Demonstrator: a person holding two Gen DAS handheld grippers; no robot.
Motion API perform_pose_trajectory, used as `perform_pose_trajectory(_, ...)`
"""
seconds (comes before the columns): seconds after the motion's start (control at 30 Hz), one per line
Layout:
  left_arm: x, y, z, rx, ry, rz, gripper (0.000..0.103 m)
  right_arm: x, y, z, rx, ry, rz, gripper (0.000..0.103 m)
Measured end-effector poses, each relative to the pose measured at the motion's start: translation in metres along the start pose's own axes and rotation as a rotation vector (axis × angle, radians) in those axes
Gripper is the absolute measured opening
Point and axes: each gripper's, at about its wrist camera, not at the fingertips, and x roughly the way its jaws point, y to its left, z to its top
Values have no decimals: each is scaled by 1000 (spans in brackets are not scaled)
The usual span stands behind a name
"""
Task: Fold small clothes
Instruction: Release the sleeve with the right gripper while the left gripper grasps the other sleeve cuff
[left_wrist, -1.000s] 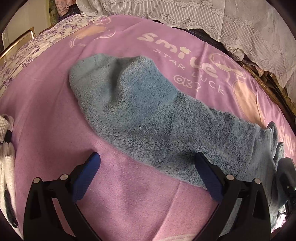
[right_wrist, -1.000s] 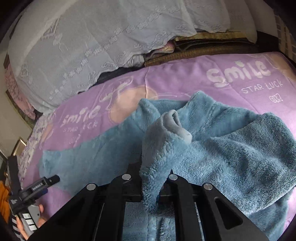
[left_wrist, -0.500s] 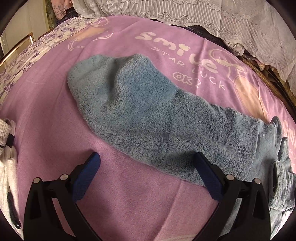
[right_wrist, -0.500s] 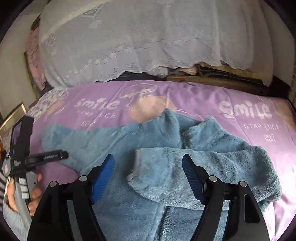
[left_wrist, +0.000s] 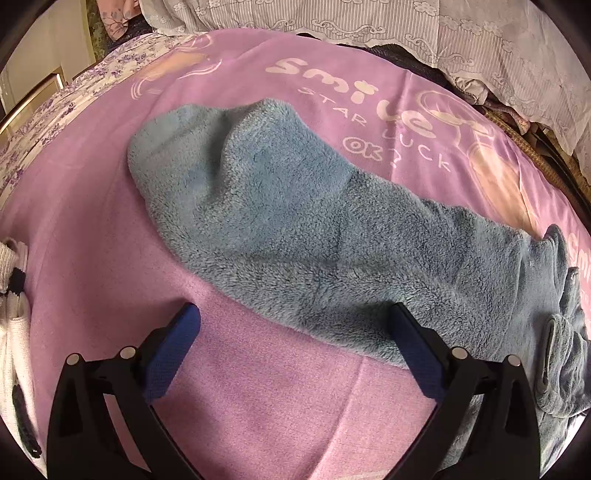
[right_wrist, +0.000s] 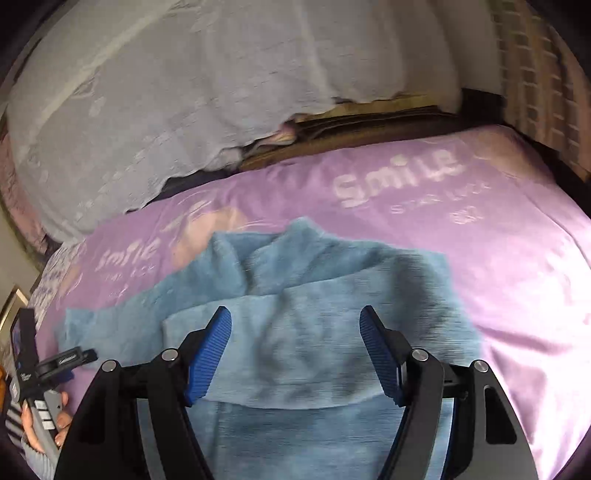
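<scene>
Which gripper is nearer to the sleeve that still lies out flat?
Left. The left gripper hovers open at the flat sleeve; the right gripper, jaws closing on nothing, is over the folded sleeve.

My fluffy blue fleece garment (left_wrist: 303, 236) on a matt pink printed blanket (left_wrist: 92, 229); lace-like white cloth (right_wrist: 184, 92) behind, apparently.

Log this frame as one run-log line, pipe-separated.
task: fold fleece jacket | right sleeve: folded across body | left sleeve: spread on purple blanket | right gripper: closing slightly, empty | left gripper: open, empty

Home bedroom; purple bedspread (left_wrist: 258, 406); lace-covered bedding pile (right_wrist: 184, 110)
</scene>
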Motion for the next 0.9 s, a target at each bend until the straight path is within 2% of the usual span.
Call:
perform_pose_trajectory(0.03,0,0,0,0,0,0,99,18,-21,-4,52,89,1,74)
perform_pose_trajectory(0.07,0,0,0,0,-1,0,99,41,-40,-12,95,205,45,74)
perform_pose_trajectory(0.1,0,0,0,-2,0,-3,99,37,-47,-15,91,167,79,73)
perform_pose_trajectory(0.17,-1,3,0,-3,11,-20,99,20,-36,-14,61,147,64,73)
perform_pose_trajectory(0.27,-7,22,2,-62,31,-96,99,-5,-13,-18,-5,64,128,76)
perform_pose_trajectory(0.3,-9,32,3,-102,30,-120,99,-5,-5,-19,-53,71,141,83)
perform_pose_trajectory(0.4,-9,62,8,-214,9,-175,99,20,2,-33,-150,149,104,92)
perform_pose_trajectory(0.43,-6,68,11,-226,10,-189,99,30,-3,-39,-137,174,100,92)
perform_pose_trajectory(0.5,-2,71,18,-207,11,-201,99,25,-7,-41,-110,141,136,94)
perform_pose_trajectory(0.6,7,74,36,-188,-15,-173,99,25,-11,-42,-88,135,184,99)
perform_pose_trajectory(0.67,16,83,49,-230,-18,-195,99,24,-15,-41,-69,130,208,100)
perform_pose_trajectory(0.8,25,107,70,-327,-36,-284,99,25,-19,-40,-41,122,239,100)
perform_pose_trajectory(0.83,26,114,72,-352,-44,-304,96,25,-19,-40,-38,121,243,100)
perform_pose_trajectory(0.87,27,121,72,-382,-51,-314,85,25,-19,-41,-35,120,246,100)
perform_pose_trajectory(0.9,26,128,71,-410,-56,-317,78,25,-20,-40,-32,119,249,100)
